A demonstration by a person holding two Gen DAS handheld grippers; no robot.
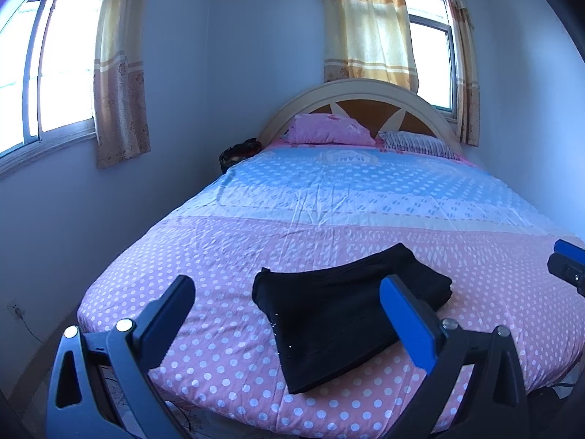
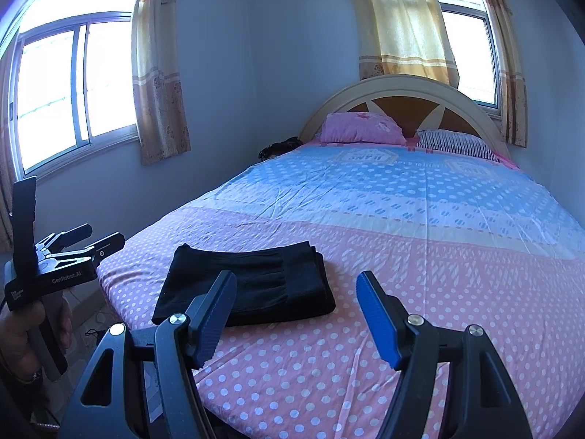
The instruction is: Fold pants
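Daylight pours through my blown-out windows [image 1: 55, 69] at upper left and backlights the curtains [image 2: 402, 25]; fisheye bends the edges, corners vignette dark, focus stays sharp.

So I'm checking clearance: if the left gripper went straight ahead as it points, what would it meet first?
Probably the folded black pants lying on the bed; they sit right between the open left gripper's fingers in its view. Depth is unclear, so this is a guess.

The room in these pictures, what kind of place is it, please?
Most likely a home bedroom: a large bed with a dotted pink and blue sheet, two pillows against an arched headboard, and curtained windows. Folded black pants lie near the bed's foot.
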